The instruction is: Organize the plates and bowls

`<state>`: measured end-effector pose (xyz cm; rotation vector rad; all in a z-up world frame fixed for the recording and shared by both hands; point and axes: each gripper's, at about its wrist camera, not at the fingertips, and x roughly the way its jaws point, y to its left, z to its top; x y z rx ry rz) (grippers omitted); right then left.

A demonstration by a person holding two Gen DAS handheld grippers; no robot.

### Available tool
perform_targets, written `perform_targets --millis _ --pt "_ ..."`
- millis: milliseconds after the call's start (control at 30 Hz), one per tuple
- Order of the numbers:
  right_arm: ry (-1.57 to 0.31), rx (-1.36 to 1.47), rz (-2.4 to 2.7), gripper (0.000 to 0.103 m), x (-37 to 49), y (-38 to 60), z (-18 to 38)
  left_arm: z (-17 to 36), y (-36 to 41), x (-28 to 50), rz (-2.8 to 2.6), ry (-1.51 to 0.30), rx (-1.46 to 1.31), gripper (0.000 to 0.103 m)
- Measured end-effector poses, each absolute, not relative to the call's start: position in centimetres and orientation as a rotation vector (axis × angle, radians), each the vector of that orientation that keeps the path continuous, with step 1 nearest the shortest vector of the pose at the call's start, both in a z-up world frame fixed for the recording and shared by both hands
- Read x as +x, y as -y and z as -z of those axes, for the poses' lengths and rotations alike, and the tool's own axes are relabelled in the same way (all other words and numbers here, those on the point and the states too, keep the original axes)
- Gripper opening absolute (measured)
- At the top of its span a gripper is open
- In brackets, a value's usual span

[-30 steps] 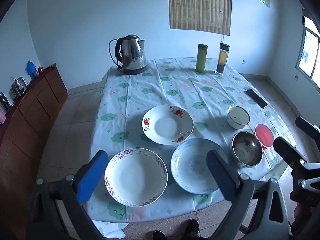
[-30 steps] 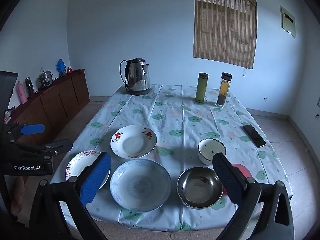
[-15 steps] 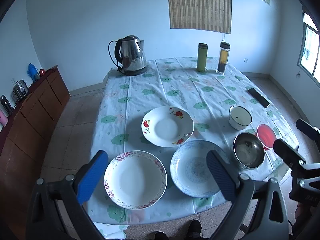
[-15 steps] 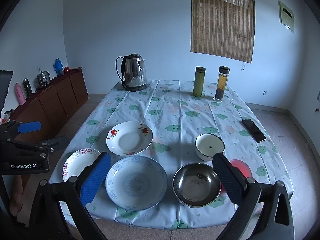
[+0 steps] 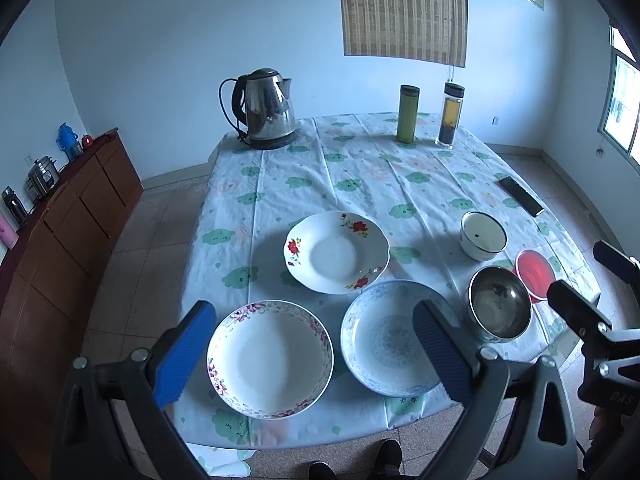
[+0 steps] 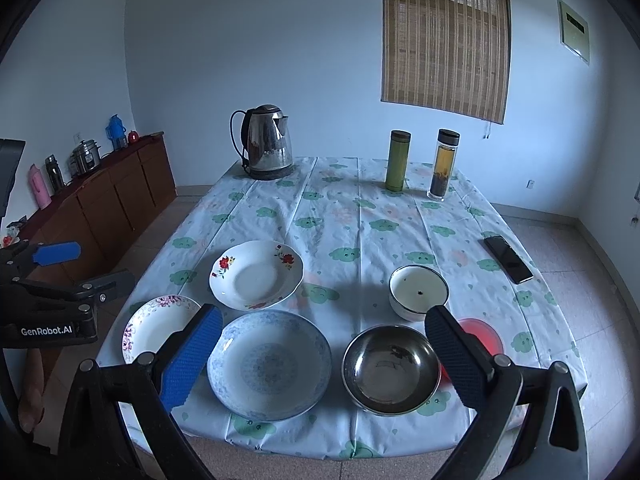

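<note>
- We judge that we are at the very start: nothing is stacked yet, and every dish lies apart on the clouded tablecloth (image 6: 340, 216).
- Our left gripper (image 5: 316, 350) hangs above the near table edge, jaws spread wide and empty, framing the pink-rimmed plate (image 5: 270, 358) below it.
- Our right gripper (image 6: 324, 354) also stands wide open with nothing in it, hovering over the blue patterned plate (image 6: 270, 364) and the steel bowl (image 6: 392, 370).
- The red-flowered plate (image 6: 256, 274) sits just behind those two plates; the white enamel bowl (image 6: 418, 292) and the red bowl (image 6: 482, 334) lie near the steel one, on the right.
- Next, we think, one gripper must drop to a plate's rim and pinch it thinly, since shallow plates give little lip.
- Plates likely go on plates and bowls in bowls.
</note>
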<state>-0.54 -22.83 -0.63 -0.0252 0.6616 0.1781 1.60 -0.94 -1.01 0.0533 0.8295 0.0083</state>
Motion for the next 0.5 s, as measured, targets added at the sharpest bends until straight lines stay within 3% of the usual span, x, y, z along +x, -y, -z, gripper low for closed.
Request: perform_targets --millis 500 --pt "-0.666 -0.024 -0.180 0.102 -0.65 22.99 0.89 1.02 0.75 1.58 -0.008 -0.830 0.053 0.100"
